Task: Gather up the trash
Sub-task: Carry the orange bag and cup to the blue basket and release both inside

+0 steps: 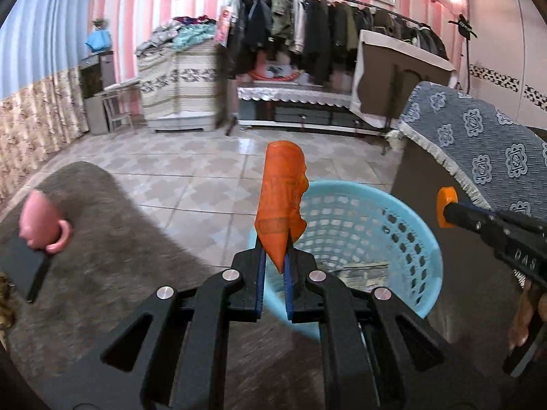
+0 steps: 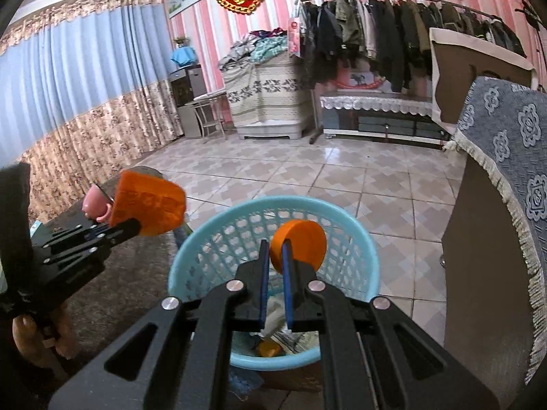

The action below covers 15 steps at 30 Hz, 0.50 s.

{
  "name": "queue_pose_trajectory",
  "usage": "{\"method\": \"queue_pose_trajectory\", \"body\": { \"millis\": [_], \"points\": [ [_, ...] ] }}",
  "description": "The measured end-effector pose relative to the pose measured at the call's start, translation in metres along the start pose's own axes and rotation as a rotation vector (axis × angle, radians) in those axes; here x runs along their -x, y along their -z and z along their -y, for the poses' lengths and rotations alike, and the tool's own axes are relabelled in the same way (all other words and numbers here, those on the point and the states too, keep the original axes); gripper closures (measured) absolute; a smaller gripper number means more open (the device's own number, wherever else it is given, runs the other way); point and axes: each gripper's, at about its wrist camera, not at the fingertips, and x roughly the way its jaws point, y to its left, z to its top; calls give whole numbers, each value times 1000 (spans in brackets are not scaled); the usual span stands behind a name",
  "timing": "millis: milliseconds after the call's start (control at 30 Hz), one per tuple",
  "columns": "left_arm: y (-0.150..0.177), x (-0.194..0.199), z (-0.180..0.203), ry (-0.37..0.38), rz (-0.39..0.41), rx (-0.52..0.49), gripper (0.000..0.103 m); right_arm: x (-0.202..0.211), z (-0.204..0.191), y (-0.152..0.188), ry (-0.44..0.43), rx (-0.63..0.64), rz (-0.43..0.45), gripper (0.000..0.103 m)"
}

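Two handheld grippers hover above a light blue plastic basket point(image 2: 355, 239) with a perforated wall, which stands on a tiled floor point(image 2: 342, 177). The left gripper point(image 1: 274, 256) has its jaws pinching the lower corner of a crumpled orange wrapper point(image 1: 282, 198), which stands upright over the basket's near left rim. The right gripper point(image 2: 275, 259) has its jaws pressed onto the edge of a round orange cap point(image 2: 301, 244), held above the middle of the basket's opening. Inside the basket lie paper scraps point(image 2: 273, 321) and a small orange piece point(image 2: 270, 346). To the left sits a grey-brown surface point(image 1: 112, 239) bearing a pink cup point(image 1: 41, 220) with a handle. To the right stands a piece of furniture draped in a blue patterned cloth point(image 1: 478, 143). Beyond, against a pink striped wall, hangs a rail of dark clothes point(image 1: 324, 30).
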Motion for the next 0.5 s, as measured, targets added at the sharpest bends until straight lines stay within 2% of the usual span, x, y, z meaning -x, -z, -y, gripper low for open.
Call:
{"method": "queue_pose_trajectory", "body": {
  "millis": [67,167,233,267,300,367,400,500],
  "points": [
    [-5,-14,9,31,-14,3,95,0,4,1,10,-6,0,95],
    [-7,-27,19,33,-18,-21,95,0,10,4,20,-22,-3,95],
    [-11,-36,27,42,-23,-40,87,0,11,5,24,-27,-6,95],
    [-12,-37,27,38,-21,-42,74,-1,13,6,25,-28,-6,95],
    [-13,-39,27,24,-14,-40,55,-1,14,6,26,-30,-7,95],
    [-14,-35,21,-13,10,-30,36,-3,14,6,27,-30,-8,95],
    [-15,-33,17,-33,20,-24,30,-4,14,6,27,-29,-9,95],
    [-18,-28,3,-68,24,-2,24,-9,10,5,24,-27,-12,95]
  ]
}}
